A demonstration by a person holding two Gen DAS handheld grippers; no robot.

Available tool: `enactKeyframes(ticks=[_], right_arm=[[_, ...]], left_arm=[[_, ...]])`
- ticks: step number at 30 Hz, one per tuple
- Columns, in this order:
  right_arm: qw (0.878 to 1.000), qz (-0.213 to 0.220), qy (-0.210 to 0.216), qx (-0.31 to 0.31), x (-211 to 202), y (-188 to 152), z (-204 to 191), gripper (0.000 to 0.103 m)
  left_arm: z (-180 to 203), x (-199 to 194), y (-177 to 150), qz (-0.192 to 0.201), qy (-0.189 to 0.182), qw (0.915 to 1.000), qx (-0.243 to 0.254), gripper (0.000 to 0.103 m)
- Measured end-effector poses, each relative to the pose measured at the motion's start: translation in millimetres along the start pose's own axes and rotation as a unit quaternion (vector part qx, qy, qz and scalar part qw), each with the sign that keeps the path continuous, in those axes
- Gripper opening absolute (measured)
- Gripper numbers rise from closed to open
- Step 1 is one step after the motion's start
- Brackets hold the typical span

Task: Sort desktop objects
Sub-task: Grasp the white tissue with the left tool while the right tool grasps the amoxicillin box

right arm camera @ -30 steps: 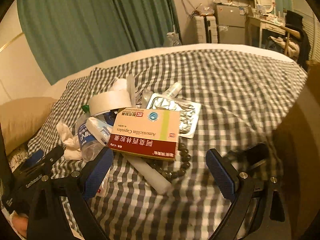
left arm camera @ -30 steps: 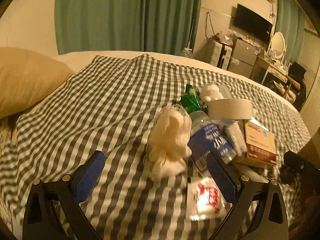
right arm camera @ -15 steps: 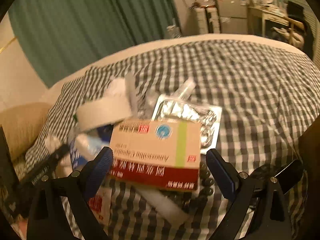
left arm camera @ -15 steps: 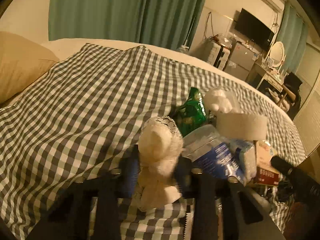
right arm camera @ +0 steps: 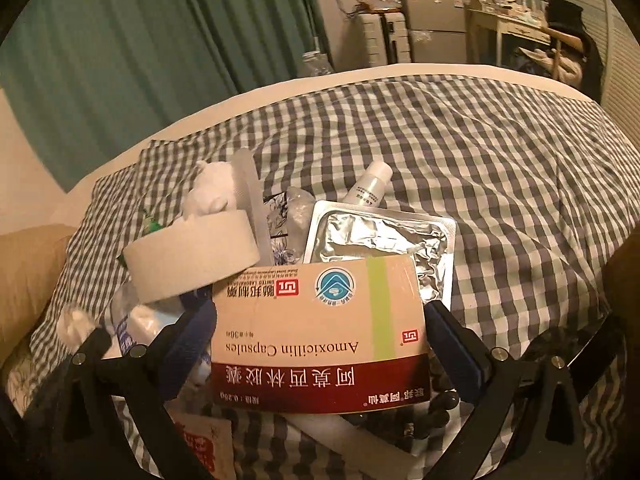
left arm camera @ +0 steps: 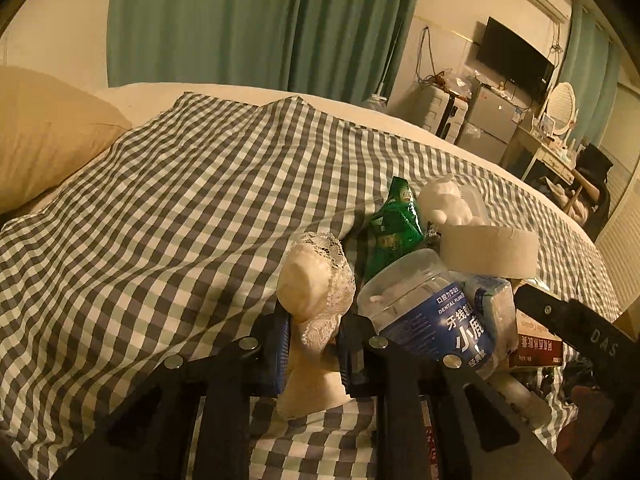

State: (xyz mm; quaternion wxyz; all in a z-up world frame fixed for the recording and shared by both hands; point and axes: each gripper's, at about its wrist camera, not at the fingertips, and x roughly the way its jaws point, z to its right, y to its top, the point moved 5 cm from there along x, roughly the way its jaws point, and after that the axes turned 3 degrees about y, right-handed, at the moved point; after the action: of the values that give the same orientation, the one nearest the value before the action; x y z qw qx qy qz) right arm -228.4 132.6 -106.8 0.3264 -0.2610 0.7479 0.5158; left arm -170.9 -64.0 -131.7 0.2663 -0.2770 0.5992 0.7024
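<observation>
Warm dim bedroom: teal curtains [left arm camera: 260, 24], wall-mounted TV [left arm camera: 514, 60], oval mirror [left arm camera: 560, 108] on a dressing table. Gingham bedspread [left arm camera: 180, 208] over the bed, tan pillow [left arm camera: 44, 132] at the left edge. Left tool [left arm camera: 312, 340] clamped narrow on a cream lace-trimmed cloth bundle [left arm camera: 316, 280], just beside the dental floss jar [left arm camera: 424, 312]. Right tool [right arm camera: 320, 328] spread wide, fingers flanking the amoxicillin box [right arm camera: 320, 328]; contact unclear. Tape roll [right arm camera: 192, 260] and foil blister pack [right arm camera: 384, 240] piled close behind.
</observation>
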Motion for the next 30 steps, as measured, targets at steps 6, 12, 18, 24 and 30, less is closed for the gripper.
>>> enactKeyframes(ticks=[6,12,18,24,30], right_arm=[[0.996,-0.024,0.011,-0.087,2.5,-5.7,-16.3,0.103],[0.992,-0.085,0.086,-0.028,24.2,-16.0,3.7,0.103],[0.991,-0.083,0.1,-0.043,25.3,-17.8,-1.3,0.095],[0.992,-0.023,0.082,-0.095,-21.4,-12.4,-12.9,0.054],[0.984,0.0,0.152,-0.095,-43.6,-16.0,-24.8,0.033]], left_arm=[[-0.9,3.1,-0.5,0.002,0.006,0.9999,0.008,0.02],[-4.1,8.0,-2.4,-0.01,0.001,1.0,-0.001,0.02],[-2.9,7.0,-3.9,-0.008,0.006,0.9999,0.006,0.02],[-6.0,4.1,-4.7,-0.007,0.013,0.9999,0.005,0.02],[-10.2,3.0,-7.4,-0.011,0.019,0.9998,0.0,0.02]])
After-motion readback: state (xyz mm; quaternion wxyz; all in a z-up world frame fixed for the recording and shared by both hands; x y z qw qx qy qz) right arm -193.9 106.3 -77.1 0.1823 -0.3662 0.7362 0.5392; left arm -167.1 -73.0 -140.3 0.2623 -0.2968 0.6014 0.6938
